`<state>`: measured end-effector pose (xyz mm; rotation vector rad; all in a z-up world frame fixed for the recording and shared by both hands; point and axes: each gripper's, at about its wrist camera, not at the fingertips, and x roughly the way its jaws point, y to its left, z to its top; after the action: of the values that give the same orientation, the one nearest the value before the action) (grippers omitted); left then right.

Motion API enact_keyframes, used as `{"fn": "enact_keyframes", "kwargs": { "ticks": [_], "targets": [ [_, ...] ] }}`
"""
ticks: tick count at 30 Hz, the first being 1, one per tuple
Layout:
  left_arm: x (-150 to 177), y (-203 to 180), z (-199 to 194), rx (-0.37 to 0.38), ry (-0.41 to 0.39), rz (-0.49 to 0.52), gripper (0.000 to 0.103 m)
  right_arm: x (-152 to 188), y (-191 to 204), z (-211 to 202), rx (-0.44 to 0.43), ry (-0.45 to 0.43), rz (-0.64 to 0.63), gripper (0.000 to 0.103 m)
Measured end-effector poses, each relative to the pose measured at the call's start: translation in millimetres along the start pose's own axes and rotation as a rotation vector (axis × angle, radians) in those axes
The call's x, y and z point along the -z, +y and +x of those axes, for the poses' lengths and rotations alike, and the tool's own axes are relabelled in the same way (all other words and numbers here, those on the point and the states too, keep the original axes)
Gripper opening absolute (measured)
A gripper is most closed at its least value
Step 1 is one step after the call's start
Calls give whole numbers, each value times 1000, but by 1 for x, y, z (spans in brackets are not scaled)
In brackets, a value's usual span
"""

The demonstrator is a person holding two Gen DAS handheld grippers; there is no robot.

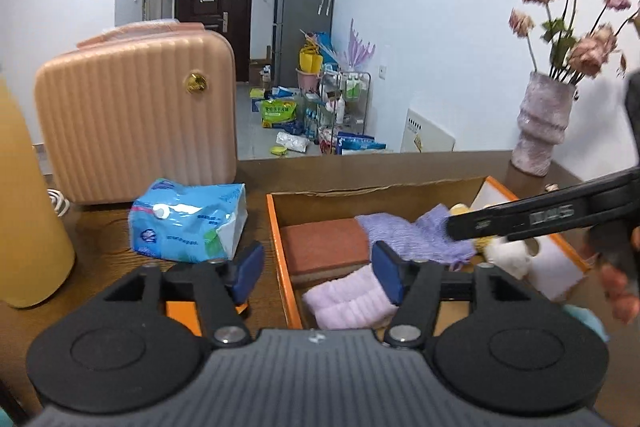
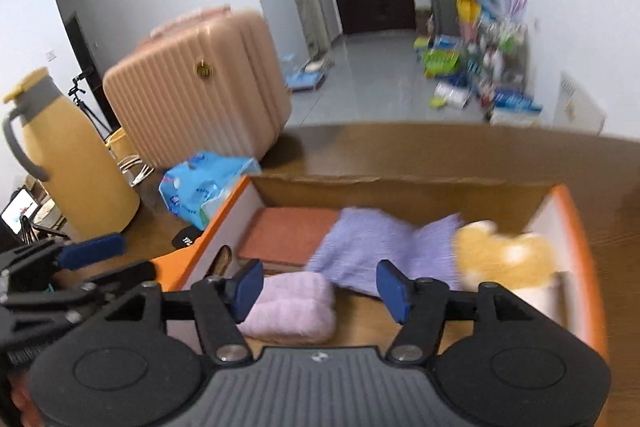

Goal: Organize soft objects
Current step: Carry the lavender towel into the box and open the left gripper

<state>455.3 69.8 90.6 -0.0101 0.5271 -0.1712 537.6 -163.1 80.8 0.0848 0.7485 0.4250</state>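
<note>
An orange-rimmed cardboard box on the wooden table holds a red-brown sponge block, a purple knitted cloth, a folded pink towel and a tan and white plush toy. My left gripper is open and empty, over the box's left wall. My right gripper is open and empty above the box, between the towel and cloth; it also shows in the left wrist view over the plush.
A blue tissue pack lies left of the box. A pink ribbed suitcase stands behind it, a yellow thermos at far left. A vase of dried flowers stands at back right.
</note>
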Motion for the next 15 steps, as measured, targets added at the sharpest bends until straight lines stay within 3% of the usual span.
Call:
{"fn": "enact_keyframes", "kwargs": {
  "ticks": [4, 15],
  "targets": [
    [11, -6, -42, -20, -25, 7, 73, 17, -15, -57, 47, -61, -9, 74],
    [45, -37, -128, -24, -109, 0, 84, 75, -40, -178, 112, -224, -19, 76]
  ]
}}
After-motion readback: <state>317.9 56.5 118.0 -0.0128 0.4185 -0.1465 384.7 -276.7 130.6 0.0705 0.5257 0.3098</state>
